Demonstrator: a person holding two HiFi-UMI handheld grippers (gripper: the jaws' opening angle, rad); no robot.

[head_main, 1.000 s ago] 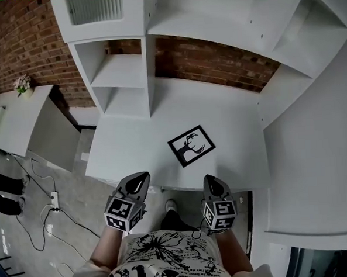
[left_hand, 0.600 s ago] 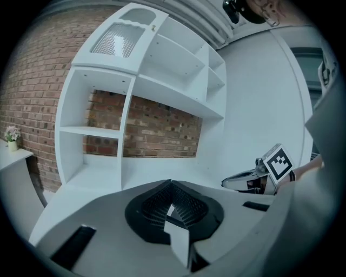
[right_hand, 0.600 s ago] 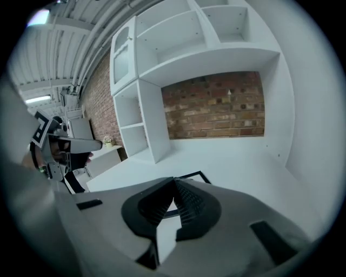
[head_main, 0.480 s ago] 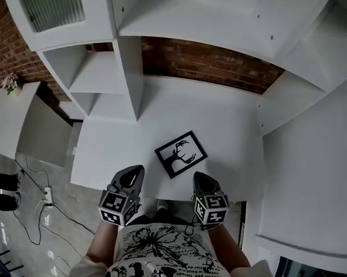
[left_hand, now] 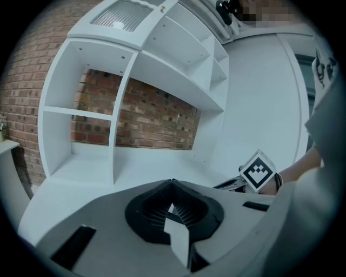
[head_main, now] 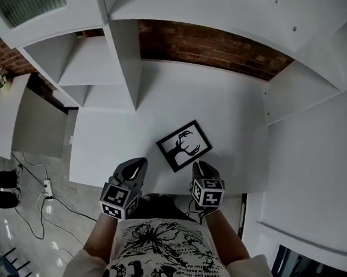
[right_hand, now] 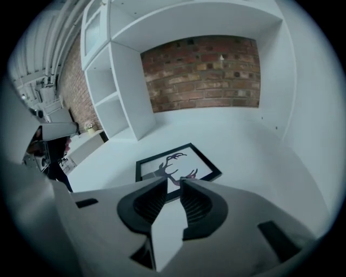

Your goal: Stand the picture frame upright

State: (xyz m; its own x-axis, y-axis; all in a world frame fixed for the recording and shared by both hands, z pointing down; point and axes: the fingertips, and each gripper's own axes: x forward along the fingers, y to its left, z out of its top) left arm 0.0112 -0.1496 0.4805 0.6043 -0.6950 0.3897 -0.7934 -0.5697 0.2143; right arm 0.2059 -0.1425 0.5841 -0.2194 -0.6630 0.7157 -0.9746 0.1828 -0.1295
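Note:
A black picture frame (head_main: 184, 146) with a deer silhouette lies flat on the white desk (head_main: 231, 120), near its front edge. In the right gripper view the picture frame (right_hand: 175, 166) sits just beyond the jaw tips. My right gripper (head_main: 201, 164) hovers at the frame's near corner, pointing down at it. Its jaws have just been opening and stand slightly apart, with nothing between them (right_hand: 173, 181). My left gripper (head_main: 141, 162) is shut and empty at the desk's front edge, left of the frame. Seen in its own view, the left gripper (left_hand: 172, 181) points at the shelves.
White shelf compartments (head_main: 84, 70) stand at the desk's back left, before a brick wall (head_main: 209, 48). A tall white side panel (head_main: 315, 155) bounds the right. On the left are a low white cabinet (head_main: 8, 116), floor cables (head_main: 42, 195) and a person's feet (head_main: 1, 198).
Both grippers have moved forward and down over the desk's front edge. The right one has reached the frame's near corner and its jaws have parted. The frame has not moved on the desk.

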